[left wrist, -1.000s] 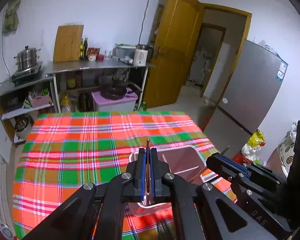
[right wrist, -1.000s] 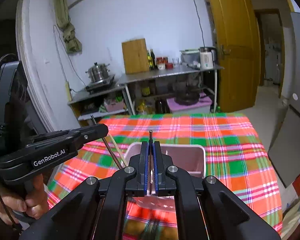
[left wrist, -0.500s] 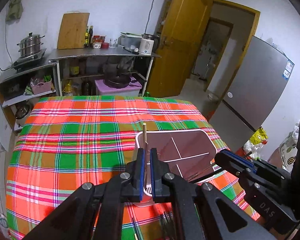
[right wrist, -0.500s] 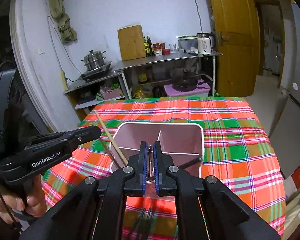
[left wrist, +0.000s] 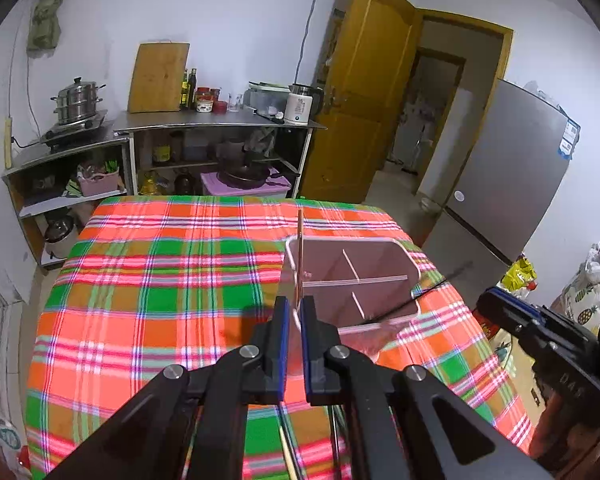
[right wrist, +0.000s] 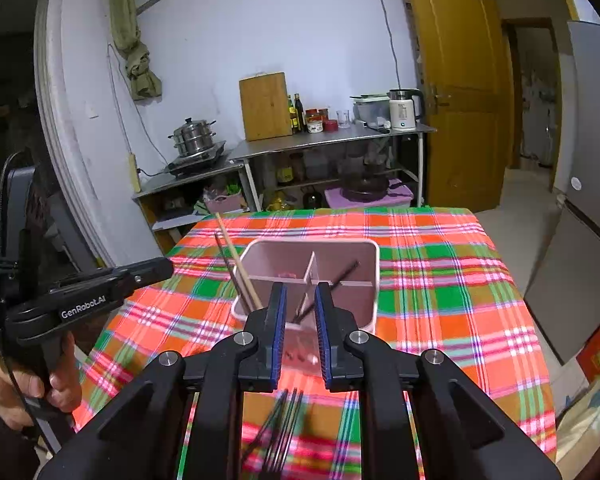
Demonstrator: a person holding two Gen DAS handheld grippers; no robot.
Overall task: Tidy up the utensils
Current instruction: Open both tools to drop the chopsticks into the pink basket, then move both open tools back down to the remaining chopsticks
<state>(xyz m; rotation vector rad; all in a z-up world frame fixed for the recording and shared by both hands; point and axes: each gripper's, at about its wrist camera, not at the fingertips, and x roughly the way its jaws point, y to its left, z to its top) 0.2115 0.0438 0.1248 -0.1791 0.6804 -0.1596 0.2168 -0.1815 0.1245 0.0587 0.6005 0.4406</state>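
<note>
Plaid-clothed worktop under and ahead of both pairs of fingers. Pink divided holder just beyond the right gripper; looks like light plastic, so may slide or tip if a stick levers on its rim. Right fingers released, jaws just now opening, with a dark chopstick showing in the gap beyond them, leaning inside the holder, no pad on it. Left gripper clenched. Wooden chopstick rising just past its fingertips at the holder's near corner, yet standing apart from those tips in the right view, so probably resting in the holder, not gripped. More dark chopsticks on the cloth below the right fingers. Light, stiff, thin and smooth, apt to roll or swivel; best pinched near mid-length, square across the pads
</note>
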